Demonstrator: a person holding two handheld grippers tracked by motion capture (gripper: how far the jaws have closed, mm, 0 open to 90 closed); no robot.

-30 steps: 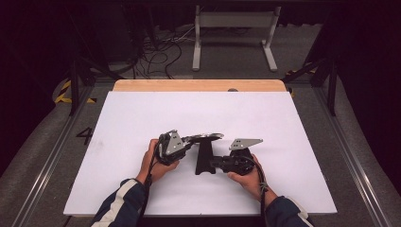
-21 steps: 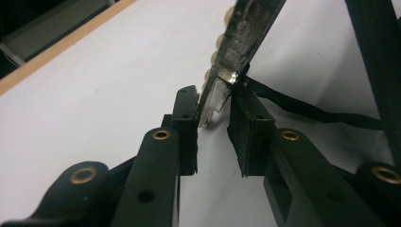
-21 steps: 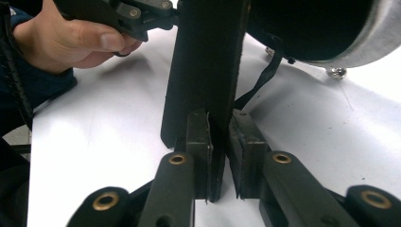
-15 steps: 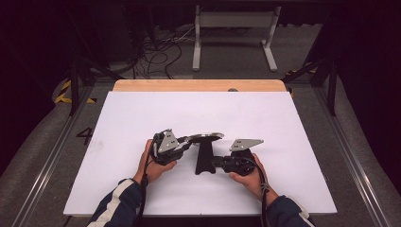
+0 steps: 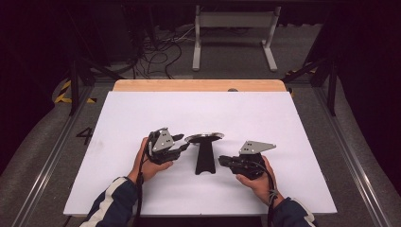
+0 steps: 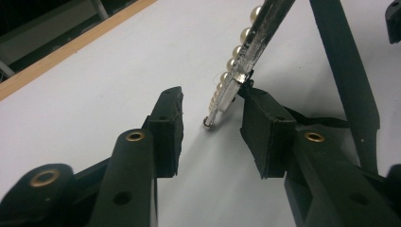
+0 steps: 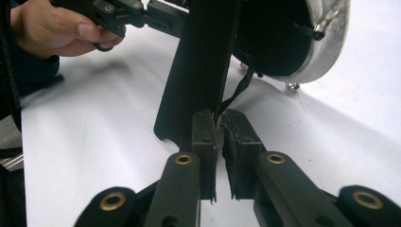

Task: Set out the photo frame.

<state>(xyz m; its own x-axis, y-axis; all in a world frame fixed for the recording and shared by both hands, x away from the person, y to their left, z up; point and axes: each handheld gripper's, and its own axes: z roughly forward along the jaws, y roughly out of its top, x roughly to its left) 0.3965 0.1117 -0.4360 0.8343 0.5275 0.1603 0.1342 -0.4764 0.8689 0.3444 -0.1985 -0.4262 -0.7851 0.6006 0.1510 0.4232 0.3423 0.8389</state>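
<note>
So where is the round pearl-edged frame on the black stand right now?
In the high view the framed stand sits on the white table, slightly toward the person's edge, between the left gripper and the right gripper.

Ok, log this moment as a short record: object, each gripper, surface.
object: round silver-rimmed picture frame with a pearl-beaded edge, propped on its black easel-back stand
left gripper: jaws apart and just been opening, frame's lower rim between them, touching the right pad
right gripper: jaws nearly shut and just been closing, a thin black strap from the frame's back running down between them
surface: white tabletop with a wooden far edge
</note>
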